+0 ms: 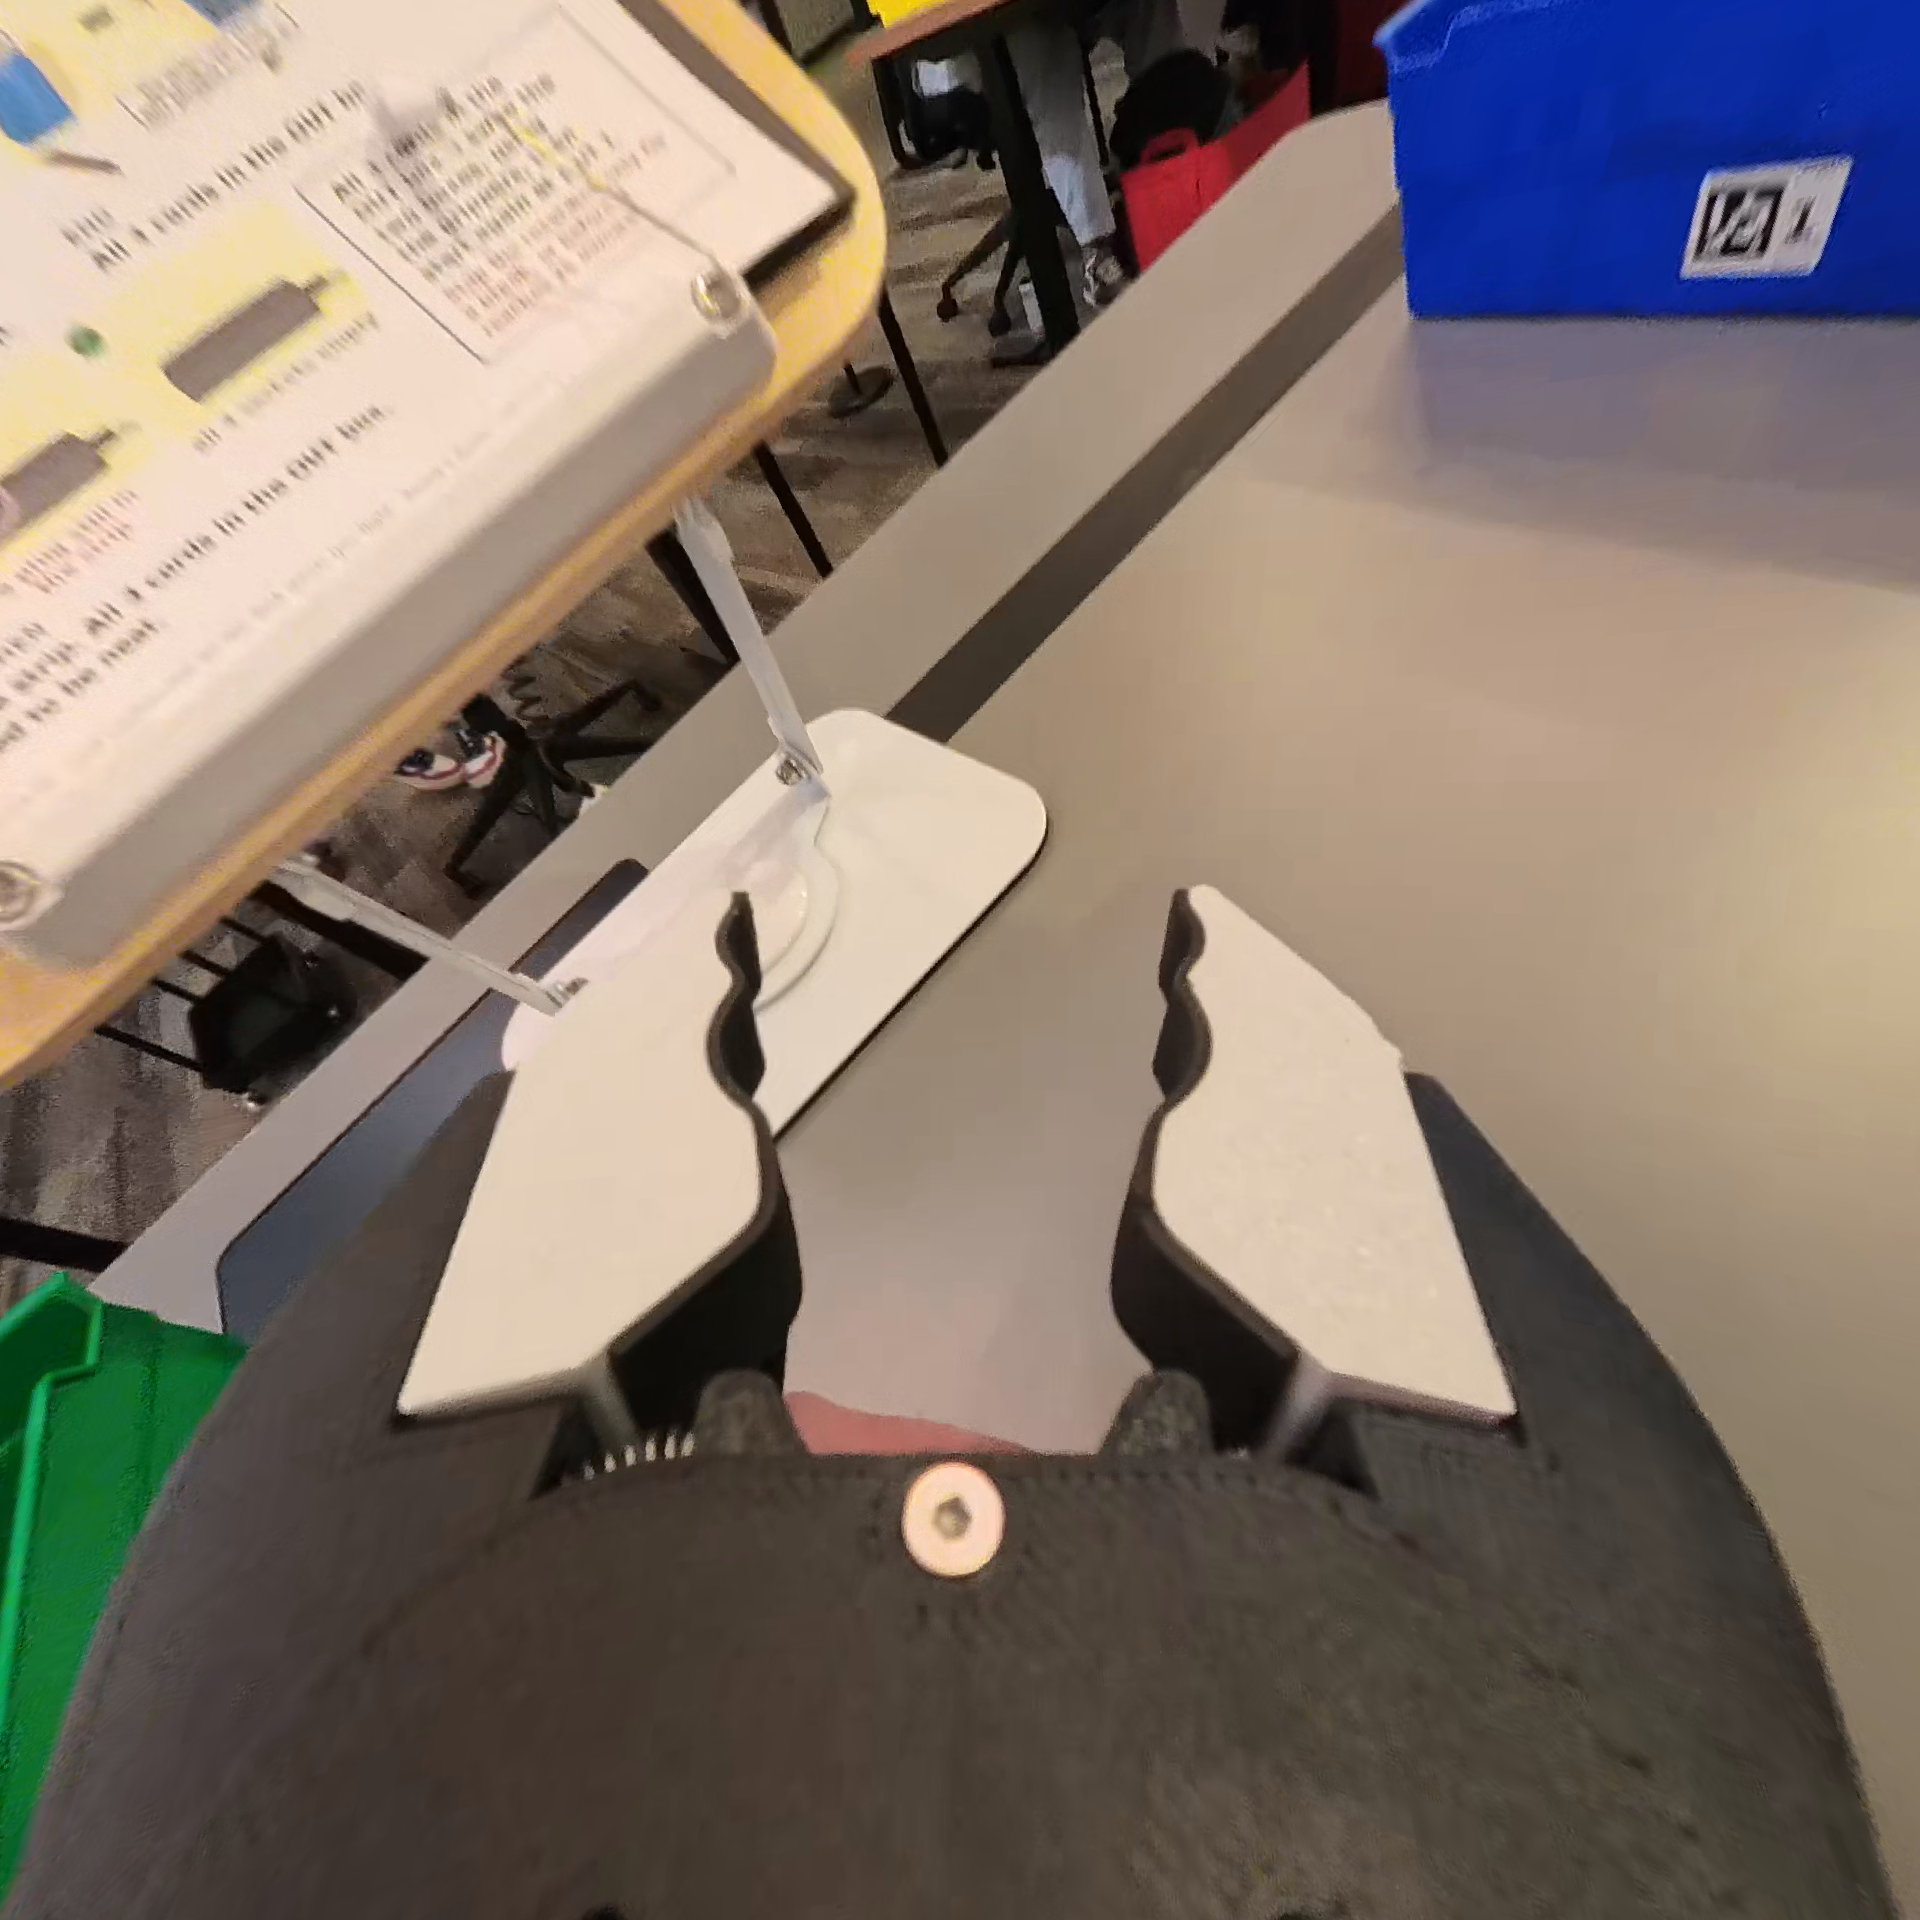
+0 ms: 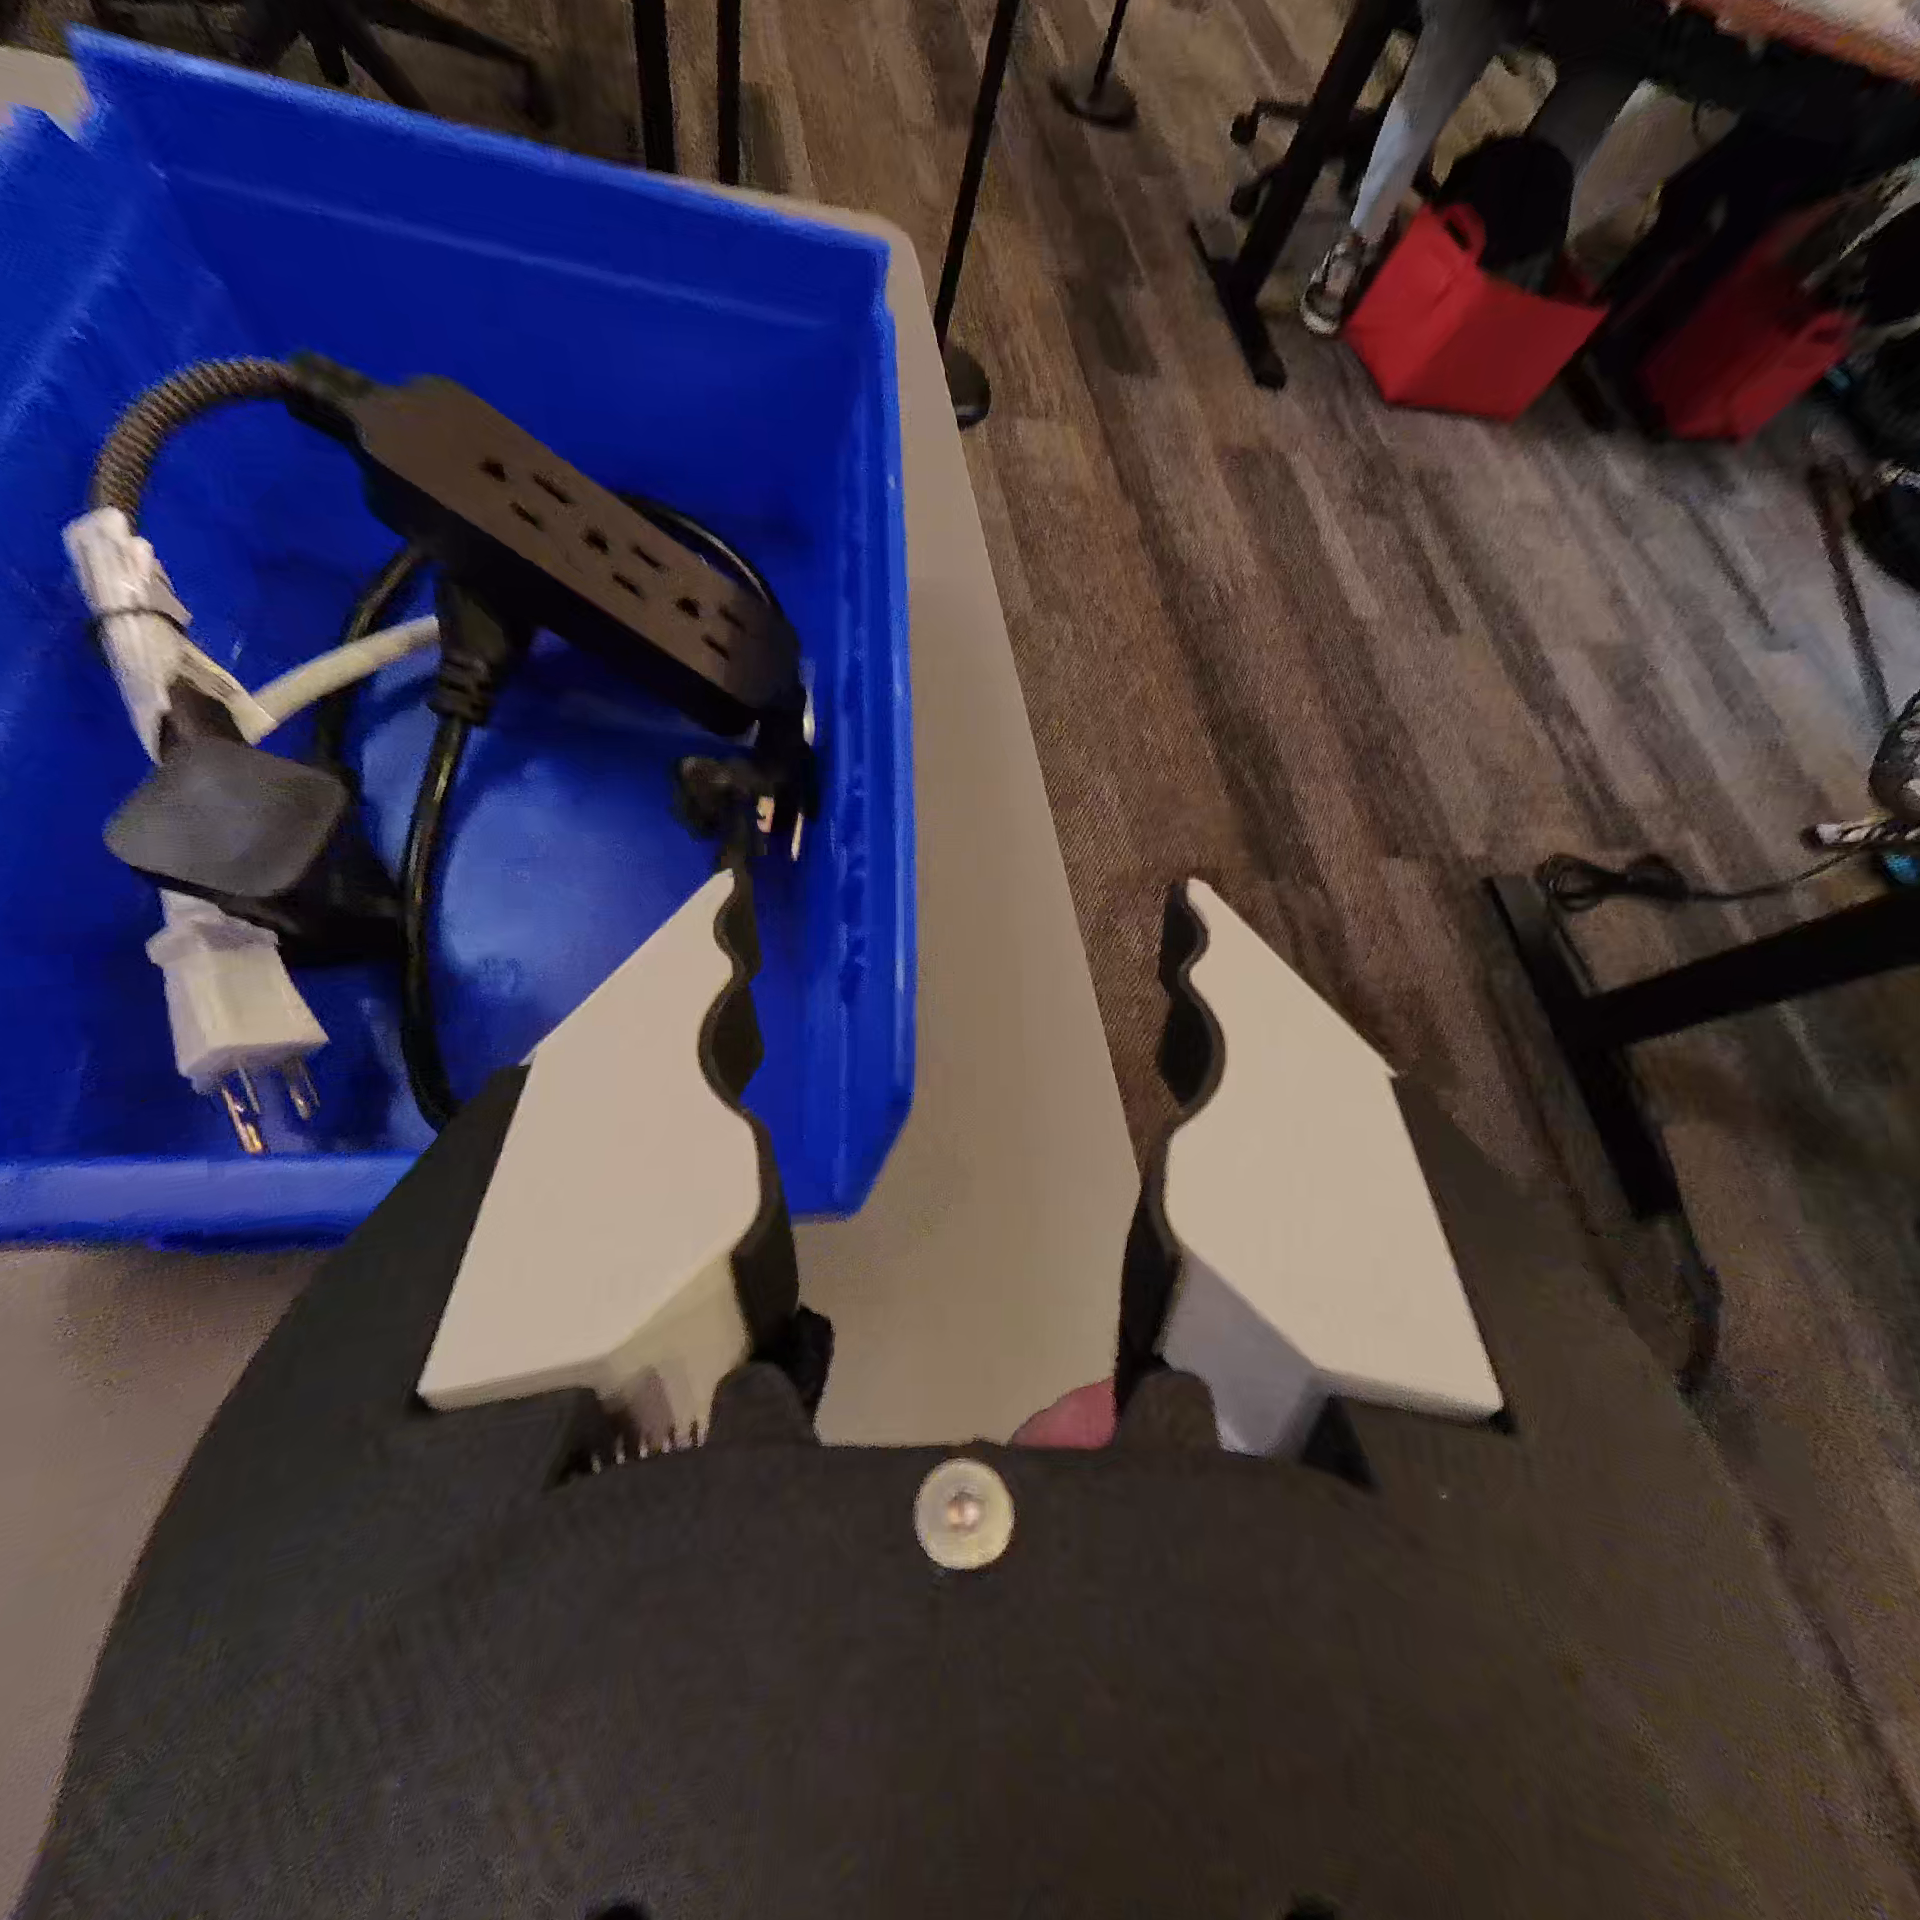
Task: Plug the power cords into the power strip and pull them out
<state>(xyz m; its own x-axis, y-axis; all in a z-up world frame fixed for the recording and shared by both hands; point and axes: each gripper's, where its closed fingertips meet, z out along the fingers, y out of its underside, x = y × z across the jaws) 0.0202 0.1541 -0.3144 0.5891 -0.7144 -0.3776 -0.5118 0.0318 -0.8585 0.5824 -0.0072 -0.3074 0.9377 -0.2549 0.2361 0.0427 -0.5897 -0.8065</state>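
Note:
A black power strip (image 2: pixel 582 540) lies tilted inside a blue bin (image 2: pixel 873 727) at the table's right edge, sockets facing up. In the bin are a white plug (image 2: pixel 234 1013), a flat black plug (image 2: pixel 223 821), a black cord (image 2: pixel 426 894) and a small black plug (image 2: pixel 743 800) with its prongs showing. My right gripper (image 2: pixel 961 904) is open and empty above the table, just right of the bin. My left gripper (image 1: pixel 961 914) is open and empty above the grey table (image 1: pixel 1455 831). The bin shows from outside in the left wrist view (image 1: pixel 1662 156).
A printed instruction board (image 1: pixel 343 395) on a white stand (image 1: pixel 894 842) leans over the table's left edge. A green bin (image 1: pixel 73 1455) sits at the lower left. Beyond the table edge are floor, table legs, red bags (image 2: pixel 1465 322) and a person's legs. About 60 centimetres separates my left fingertips from my right. The flat black plug (image 2: pixel 223 821) is closer to my right gripper, around 11 centimetres from its tips; the left tips are 40 centimetres off.

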